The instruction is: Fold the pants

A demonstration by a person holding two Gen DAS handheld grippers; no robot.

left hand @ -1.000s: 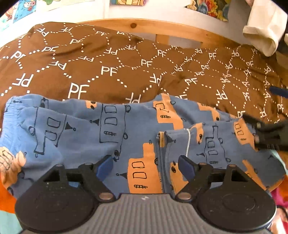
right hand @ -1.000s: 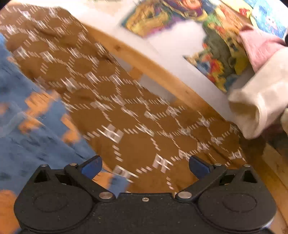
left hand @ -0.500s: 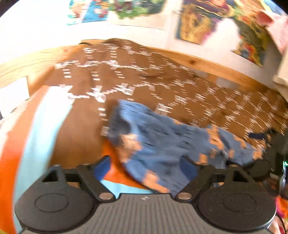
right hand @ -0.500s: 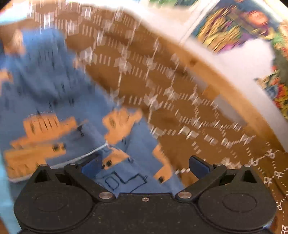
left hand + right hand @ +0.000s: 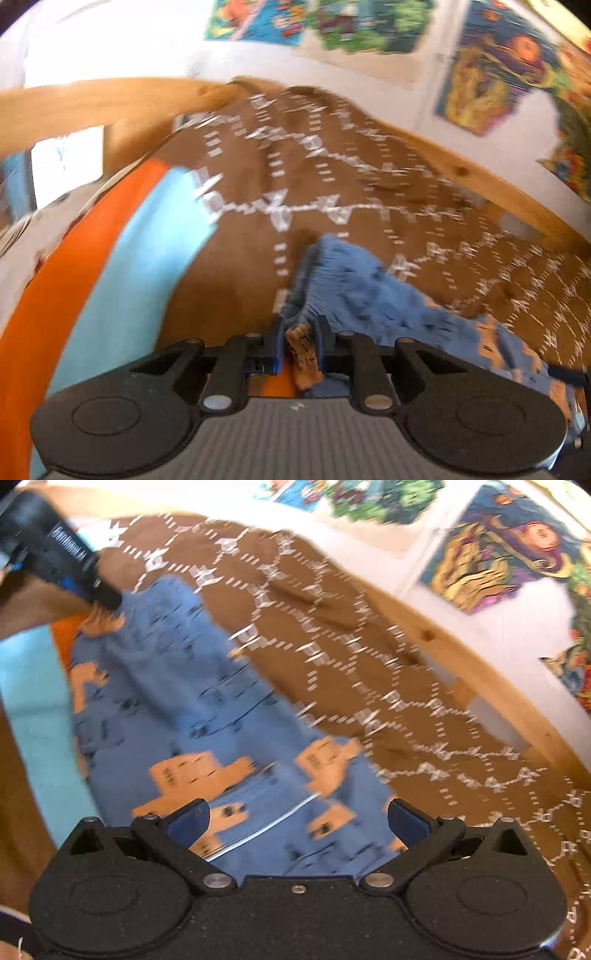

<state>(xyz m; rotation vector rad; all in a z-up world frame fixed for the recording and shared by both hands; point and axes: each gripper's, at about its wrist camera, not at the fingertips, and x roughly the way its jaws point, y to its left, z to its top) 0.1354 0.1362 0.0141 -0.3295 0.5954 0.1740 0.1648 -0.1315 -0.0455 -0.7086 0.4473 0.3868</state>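
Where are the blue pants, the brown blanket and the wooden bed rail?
blue pants (image 5: 177, 686): right wrist view, middle of the fabric.
brown blanket (image 5: 332, 177): left wrist view, patterned top.
wooden bed rail (image 5: 92, 99): left wrist view, curved top edge.

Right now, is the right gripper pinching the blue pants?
No, the right gripper has its fingers spread wide apart above the pants, with nothing clamped between them.

Your pants (image 5: 192, 701) lie stretched across the bedspread (image 5: 332, 184), one end under your right gripper (image 5: 297, 818), the other between the fingers of your left gripper (image 5: 298, 345). A sheet (image 5: 122, 280) lies left of the bedspread; the bed frame (image 5: 461, 664) and wall pictures (image 5: 498, 546) stand behind it.
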